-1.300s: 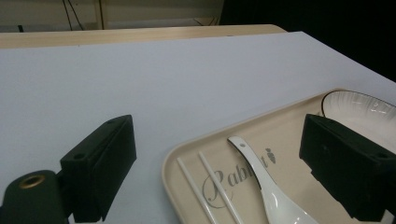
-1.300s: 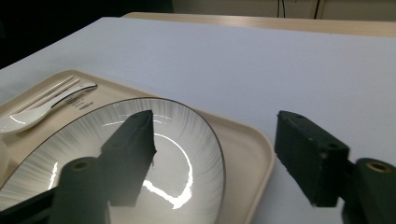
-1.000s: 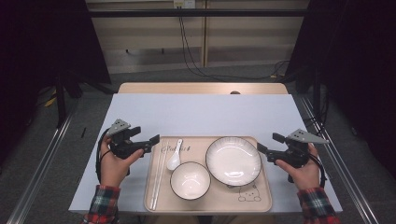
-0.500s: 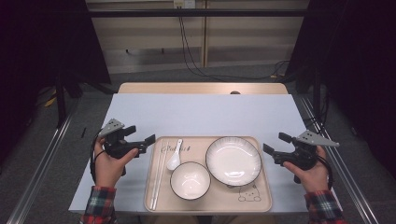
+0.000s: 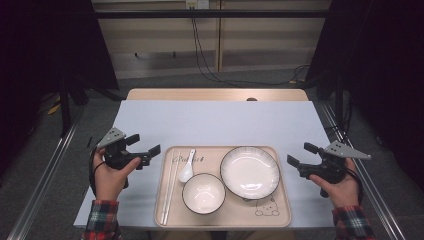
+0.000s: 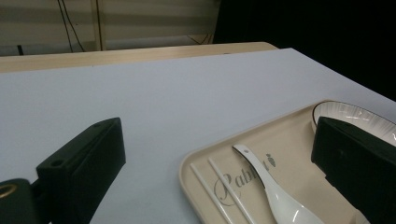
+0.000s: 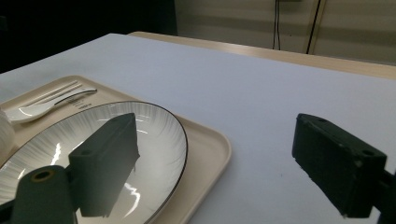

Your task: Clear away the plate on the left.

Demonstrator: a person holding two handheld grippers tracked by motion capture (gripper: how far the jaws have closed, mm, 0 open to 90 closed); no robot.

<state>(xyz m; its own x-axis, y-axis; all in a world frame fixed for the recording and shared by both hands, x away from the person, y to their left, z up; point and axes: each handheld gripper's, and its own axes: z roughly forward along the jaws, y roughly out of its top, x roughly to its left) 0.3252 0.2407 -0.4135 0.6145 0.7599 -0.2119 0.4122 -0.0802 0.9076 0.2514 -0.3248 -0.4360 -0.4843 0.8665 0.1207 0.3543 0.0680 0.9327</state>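
**A:** So where's everything sitting? I see a beige tray (image 5: 225, 220) near the front edge of the grey-white table (image 5: 215, 122).

**B:** Yep. On the tray there's a big white plate (image 5: 249, 172) at the far right, a smaller white bowl (image 5: 203, 193) just near-left of it, a white spoon (image 5: 186, 168) on the far side of the bowl, and a pair of white chopsticks (image 5: 168, 187) lying lengthwise along the left edge.

**A:** And the claws?

**B:** Left gripper (image 5: 148, 156) hangs just off the tray's left side, pointing right at it. Its jaws have just been opening and now stand wide apart, nothing between them. In the left gripper view you look straight past them at the spoon (image 6: 275, 196) and chopsticks (image 6: 224, 196).

**A:** Right one?

**B:** Right gripper (image 5: 298, 161) sits off the tray's right side, aimed left at it, not touching. Jaws spread too, holding nothing. The right gripper view has the plate (image 7: 154, 135) just beyond the jaws.
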